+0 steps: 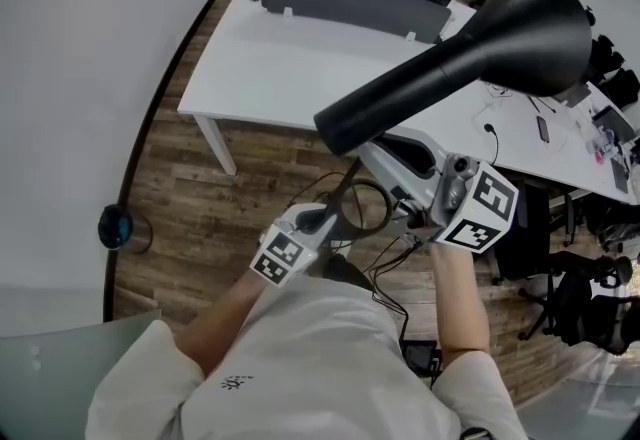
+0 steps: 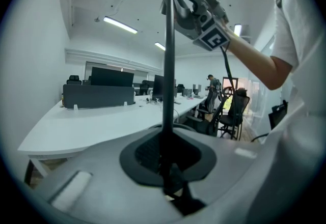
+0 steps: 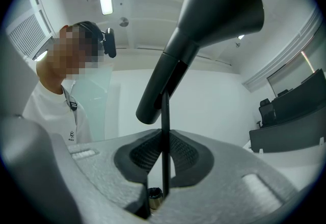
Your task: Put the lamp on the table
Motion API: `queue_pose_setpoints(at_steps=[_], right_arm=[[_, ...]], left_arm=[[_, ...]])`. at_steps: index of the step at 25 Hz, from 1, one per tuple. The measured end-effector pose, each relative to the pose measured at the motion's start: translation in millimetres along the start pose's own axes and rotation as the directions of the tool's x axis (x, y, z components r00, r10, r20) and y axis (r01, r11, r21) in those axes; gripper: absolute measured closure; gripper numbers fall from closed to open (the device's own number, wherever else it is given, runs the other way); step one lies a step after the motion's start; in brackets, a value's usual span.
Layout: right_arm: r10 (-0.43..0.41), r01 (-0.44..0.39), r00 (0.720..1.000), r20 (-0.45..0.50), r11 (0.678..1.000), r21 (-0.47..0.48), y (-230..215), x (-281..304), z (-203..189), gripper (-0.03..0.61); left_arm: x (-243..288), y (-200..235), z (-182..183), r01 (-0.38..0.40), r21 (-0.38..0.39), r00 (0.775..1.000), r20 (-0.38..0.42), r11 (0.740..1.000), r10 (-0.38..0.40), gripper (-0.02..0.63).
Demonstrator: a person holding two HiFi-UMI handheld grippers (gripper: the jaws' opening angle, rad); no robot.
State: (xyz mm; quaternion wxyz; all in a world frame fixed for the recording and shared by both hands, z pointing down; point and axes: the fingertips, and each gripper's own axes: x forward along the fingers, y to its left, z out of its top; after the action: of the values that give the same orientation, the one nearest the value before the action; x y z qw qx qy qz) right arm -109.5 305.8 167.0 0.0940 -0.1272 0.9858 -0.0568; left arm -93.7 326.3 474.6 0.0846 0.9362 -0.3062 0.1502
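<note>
Black, matte and probably thin metal, the lamp with the flared cone shade (image 1: 500, 28) fills the upper right of the head view. It is carried above the wood-plank floor (image 1: 200, 198), short of the long white table (image 1: 300, 68) that crosses the top of that frame. Its slim black stem (image 2: 168, 65) runs straight up the middle of the left gripper view. There the left gripper (image 2: 167, 167) has its jaws drawn almost together, pinching the stem low down between ribbed dark pads (image 2: 145, 154). The right gripper (image 3: 163, 167) is clamped on the same stem higher up, with the shade looming just above it in the right gripper view. A thin black ring (image 1: 362, 208) at the centre of the head view may belong to the lamp's foot, though I cannot tell for sure. I judge the lamp light overall but top-heavy, since the broad shade sits at the far end of a narrow rod. The rod looks stiff, round and smooth, so it could twist or slip through a single pinch. Two holds set apart along the stem suit it best. The hollow shade seems the part most likely to dent or scuff, and is better left untouched.
</note>
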Motion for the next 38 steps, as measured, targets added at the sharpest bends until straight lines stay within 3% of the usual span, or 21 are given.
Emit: queue_pose_setpoints(at_steps=[15, 38], right_arm=[[0.033, -0.033, 0.999, -0.007, 0.999, 0.01, -40, 2, -2, 0.54], [0.043, -0.043, 0.999, 0.002, 0.998, 0.051, -189, -30, 19, 0.54]], left_arm=[[27, 28, 5, -0.028, -0.014, 1.0, -0.012, 1.0, 0.028, 0.588], [148, 90, 47, -0.041, -0.035, 0.998, -0.042, 0.999, 0.04, 0.588]])
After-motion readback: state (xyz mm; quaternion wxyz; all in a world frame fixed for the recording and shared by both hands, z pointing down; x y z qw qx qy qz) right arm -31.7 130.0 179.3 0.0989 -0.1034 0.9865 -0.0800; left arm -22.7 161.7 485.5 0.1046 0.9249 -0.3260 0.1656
